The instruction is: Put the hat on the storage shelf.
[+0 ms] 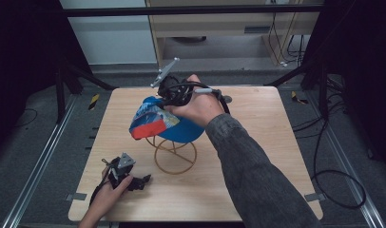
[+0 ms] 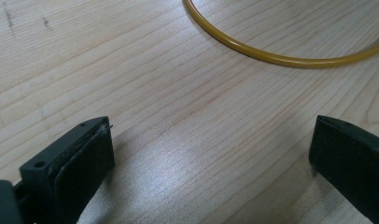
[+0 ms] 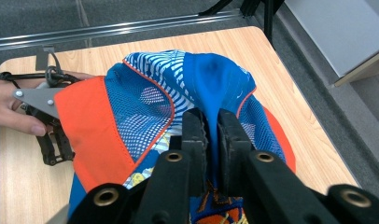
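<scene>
High view: the right claw holds a blue, orange and white mesh cap atop a yellow wire stand at the wooden desk centre; the left claw rests at seven o'clock.

Left gripper view: its jaws gape wide over bare wood.

Right gripper view: narrow jaws pinch a blue cap fold.

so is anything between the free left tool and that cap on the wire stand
Nothing visible. The left tool rests open on the bare wooden table, with open tabletop up to the yellow wire stand. The blue and orange mesh cap sits on top of it, its fabric pinched by the right tool.
</scene>
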